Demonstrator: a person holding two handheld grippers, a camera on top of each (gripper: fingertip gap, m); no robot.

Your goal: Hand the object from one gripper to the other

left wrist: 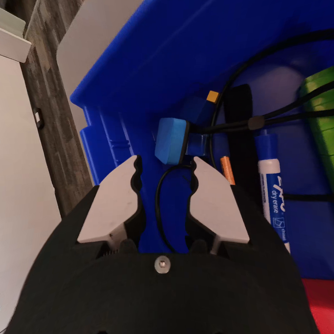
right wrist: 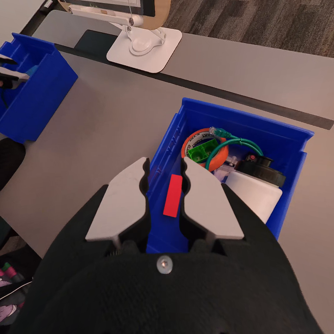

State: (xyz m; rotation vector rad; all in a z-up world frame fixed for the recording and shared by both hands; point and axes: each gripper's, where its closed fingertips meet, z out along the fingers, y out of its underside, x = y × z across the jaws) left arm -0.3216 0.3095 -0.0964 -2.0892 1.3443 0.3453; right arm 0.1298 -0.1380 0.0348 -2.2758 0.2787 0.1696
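Left tool: held open and empty, lowered into a blue bin tilted across the view. Just beyond the fingertips, at 12 o'clock, a light-blue block with a black backing is seen, with black cords running off toward 3 o'clock. This block is judged the likeliest object for the handover, given how the tool is aimed at it; which item is meant cannot be confirmed. A thin black cable loop lies between the fingers. At 2 to 3 o'clock, a copper-coloured battery, a blue dry-erase marker and a green item are stored.

Right tool: held open and empty above a second blue bin on the grey worktop, apparently waiting to receive. A red block lies on the bin floor, seen between the fingers. At 1 to 3 o'clock: an orange tape roll, a green brick, a green network cable, a white bottle with black cap.

The first bin is seen again at 10 o'clock, well apart.
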